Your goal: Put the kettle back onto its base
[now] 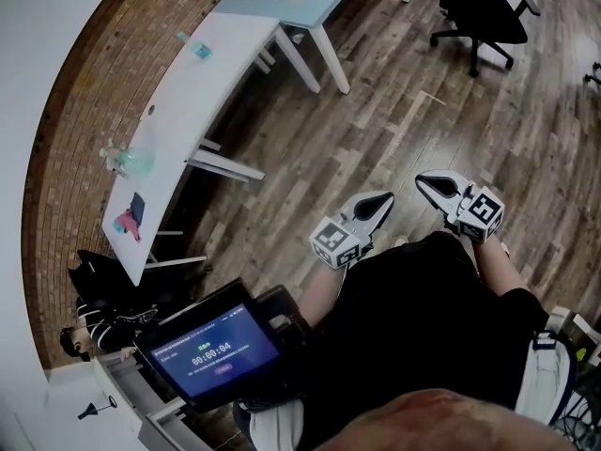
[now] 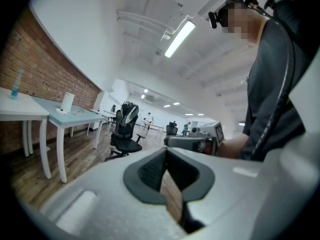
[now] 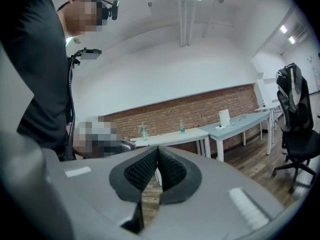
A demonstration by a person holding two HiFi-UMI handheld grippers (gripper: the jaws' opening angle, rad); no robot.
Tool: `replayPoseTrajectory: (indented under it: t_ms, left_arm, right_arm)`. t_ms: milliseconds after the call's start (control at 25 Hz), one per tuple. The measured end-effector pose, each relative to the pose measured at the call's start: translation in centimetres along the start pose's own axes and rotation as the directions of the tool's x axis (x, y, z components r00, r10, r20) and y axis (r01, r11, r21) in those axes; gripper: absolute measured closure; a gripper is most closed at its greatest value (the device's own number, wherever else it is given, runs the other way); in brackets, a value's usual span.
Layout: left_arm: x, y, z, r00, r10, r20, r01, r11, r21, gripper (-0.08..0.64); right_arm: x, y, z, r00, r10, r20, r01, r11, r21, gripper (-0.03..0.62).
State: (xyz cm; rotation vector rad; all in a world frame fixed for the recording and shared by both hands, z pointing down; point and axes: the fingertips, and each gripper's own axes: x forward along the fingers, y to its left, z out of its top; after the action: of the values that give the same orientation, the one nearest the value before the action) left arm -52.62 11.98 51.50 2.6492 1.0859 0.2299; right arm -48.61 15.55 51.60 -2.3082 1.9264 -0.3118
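On the white table (image 1: 178, 92) stand a bluish bottle (image 1: 198, 48) and a spray bottle (image 1: 125, 161).

Rough brick wall (image 1: 84, 130), matt wood-plank floor (image 1: 404, 111), smooth white tabletop (image 1: 197, 83).

Fig.: kettle & base, I see neither in head or gripper views. Not held: left gripper (image 2: 166, 153) & right gripper (image 3: 157, 153) jaws together, nothing betw. them.

left tool (image 1: 383, 200), right tool (image 1: 425, 183), wood floor (image 1: 394, 111)
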Motion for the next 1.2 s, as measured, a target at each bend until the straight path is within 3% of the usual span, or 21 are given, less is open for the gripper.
replayPoseTrajectory:
  t_ms: [160,520,760,1200]
  left_arm:
    - [-0.3,0.1,-0.6,1.0,0.021,0.011,-0.021,0.999,-0.026,0.558]
    - [1.5,2.0,-0.8,1.0,0.001,-0.032,-0.002,0.999,-0.038,0.558]
    - [4.8,5.3,0.6,0.998,0.014,-0.066,-0.015,1.0,-0.014,0.557]
    - [14.0,11.7,4.9,0.998,0.044,-0.037,-0.044,0.999,0.013,0.557]
  right_arm:
    - [-0.1,0.5,-0.9,1.0,0.02,-0.022,-0.02,1.0,0.004,0.589]
    - [0.1,-2.9,-0.4,1.0,-0.027,0.016,0.026,0.999,0.039,0.589]
    - [1.3,-7.7,0.0,0.998,-0.037,0.057,0.031,0.994,0.102,0.589]
    - [3.0,-18.9,4.3,0.998,0.037,0.059,-0.04,0.998,0.049,0.589]
